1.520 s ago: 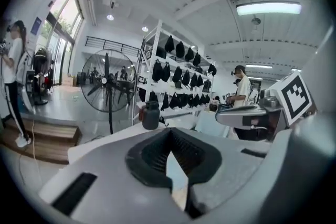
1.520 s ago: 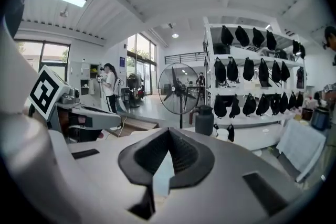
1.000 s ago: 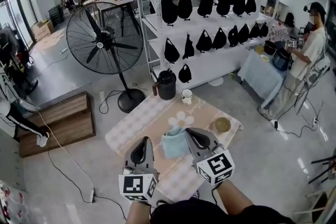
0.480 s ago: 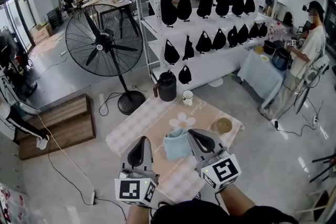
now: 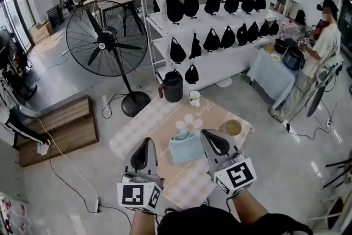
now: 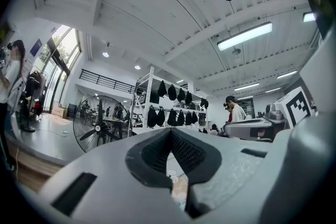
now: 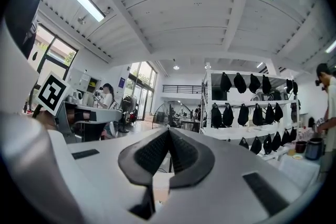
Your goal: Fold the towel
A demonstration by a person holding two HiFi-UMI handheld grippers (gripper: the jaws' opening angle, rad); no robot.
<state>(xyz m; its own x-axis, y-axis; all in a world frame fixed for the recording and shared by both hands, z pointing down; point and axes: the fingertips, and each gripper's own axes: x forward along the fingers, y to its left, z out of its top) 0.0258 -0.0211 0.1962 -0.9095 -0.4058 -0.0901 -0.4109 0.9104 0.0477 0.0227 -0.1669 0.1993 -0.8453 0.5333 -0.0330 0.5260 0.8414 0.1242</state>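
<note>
So, left gripper (image 5: 146, 143): jaws pressed together with nothing between them, as its own view shows (image 6: 170, 131); it hangs over the near left part of the table, just left of the towel and clear of it.
Tablecloth (image 5: 132, 135): checked at the ends, plain beige in the middle where the towel lies.
Towel (image 5: 185, 147): pale blue, a compact and slightly rumpled square on the cloth, between the two grippers; it looks doubled over already, though the layers cannot be counted.
Handling: probably light, soft and limp; it should sag when lifted and may drag across the cloth rather than hold a crease.
Where to grip: likely the two near corners, one per gripper, pinching all layers at the edge; both jaws would have to open first.
Right gripper (image 5: 212, 137): jaws closed and empty (image 7: 168, 131), just right of the towel.
Small bowl (image 5: 232, 128): near the towel's right side, within reach of a swinging corner.
</note>
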